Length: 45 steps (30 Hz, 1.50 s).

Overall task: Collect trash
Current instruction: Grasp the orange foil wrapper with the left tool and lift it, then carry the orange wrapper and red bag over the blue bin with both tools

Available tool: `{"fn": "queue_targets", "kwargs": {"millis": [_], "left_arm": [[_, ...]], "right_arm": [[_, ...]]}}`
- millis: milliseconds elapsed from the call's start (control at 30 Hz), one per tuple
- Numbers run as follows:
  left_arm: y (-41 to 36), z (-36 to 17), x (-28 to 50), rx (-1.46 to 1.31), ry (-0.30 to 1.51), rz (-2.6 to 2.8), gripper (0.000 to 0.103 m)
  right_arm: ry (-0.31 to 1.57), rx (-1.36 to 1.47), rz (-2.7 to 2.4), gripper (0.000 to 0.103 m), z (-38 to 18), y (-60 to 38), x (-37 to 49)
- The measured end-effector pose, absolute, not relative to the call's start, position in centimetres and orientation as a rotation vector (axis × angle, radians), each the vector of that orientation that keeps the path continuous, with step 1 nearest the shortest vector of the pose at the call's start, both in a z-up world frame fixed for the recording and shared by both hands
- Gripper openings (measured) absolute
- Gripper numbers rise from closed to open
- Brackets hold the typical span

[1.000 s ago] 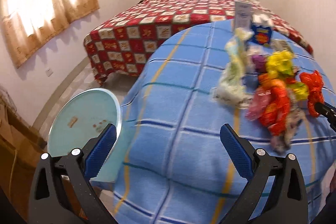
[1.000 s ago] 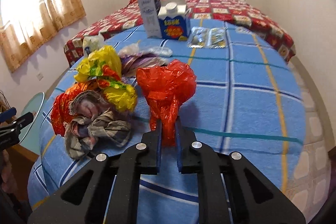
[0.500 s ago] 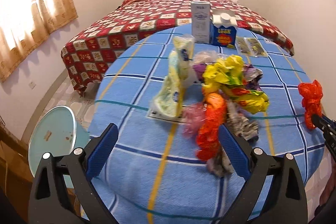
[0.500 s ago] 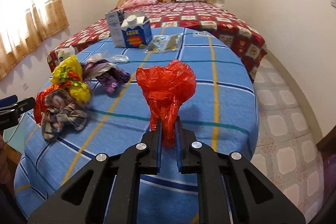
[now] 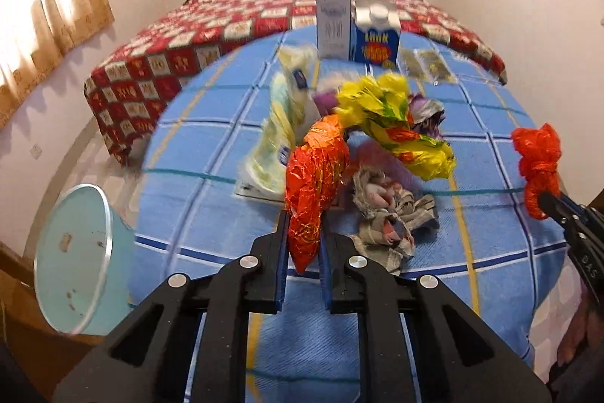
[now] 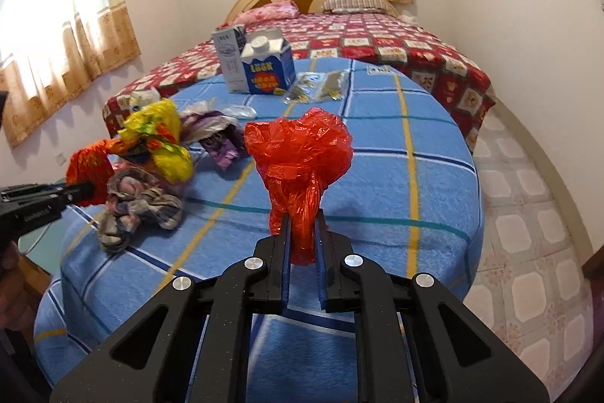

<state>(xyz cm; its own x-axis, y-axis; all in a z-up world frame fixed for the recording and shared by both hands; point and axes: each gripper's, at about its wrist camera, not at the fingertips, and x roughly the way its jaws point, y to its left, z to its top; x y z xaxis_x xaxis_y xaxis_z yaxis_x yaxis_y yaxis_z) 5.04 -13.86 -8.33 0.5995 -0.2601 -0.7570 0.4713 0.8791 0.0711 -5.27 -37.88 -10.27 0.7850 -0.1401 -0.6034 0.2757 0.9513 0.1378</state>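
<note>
A round table in a blue checked cloth point(image 5: 204, 153) carries a heap of trash. My left gripper point(image 5: 304, 225) is closing its jaws, and the pads press on the lower end of a crumpled orange foil wrapper point(image 5: 317, 169), which rises from the heap. Beside it lie a yellow wrapper point(image 5: 392, 123), a grey crumpled wad point(image 5: 389, 214) and a pale green packet point(image 5: 275, 135). My right gripper point(image 6: 302, 225) is shut on a knotted red plastic bag point(image 6: 298, 153), held above the cloth to the right of the heap.
A light blue bin point(image 5: 79, 259) stands on the floor off the table's left edge. Two cartons point(image 6: 260, 67) and flat sachets point(image 6: 321, 85) sit at the table's far side. Behind it is a bed with a red patterned cover point(image 6: 377, 44); tiled floor lies to the right.
My left gripper swung from the table's left edge over to the heap, and its wide jaws came together on the orange wrapper. The right gripper kept hold of the red bag and shifted slightly.
</note>
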Motion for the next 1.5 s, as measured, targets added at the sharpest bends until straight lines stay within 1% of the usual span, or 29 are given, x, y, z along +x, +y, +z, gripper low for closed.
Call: {"fn": "queue_targets", "kwargs": {"millis": [200, 433, 700, 933, 1500], "left_arm": [[-11.2, -5.9, 4.1, 0.29, 0.738, -0.413, 0.013], [-8.2, -4.5, 4.5, 0.28, 0.705, -0.367, 0.013], [-4.5, -4.9, 5.4, 0.279, 0.712, -0.29, 0.013], [-1.1, -5.5, 6.4, 0.257, 0.724, -0.221, 0.013], [6.6, -5.8, 7.9, 0.203, 0.733, -0.078, 0.013]], "right_arm": [[0.613, 0.193, -0.199, 0.012, -9.6, -36.2, -4.9], [0.593, 0.15, -0.155, 0.012, -8.2, -34.0, -3.5], [0.551, 0.099, -0.084, 0.012, -5.9, -30.5, -1.0], [0.54, 0.038, -0.006, 0.012, -5.1, -26.7, 2.5], [0.56, -0.082, 0.165, 0.012, -5.0, -17.3, 9.7]]}}
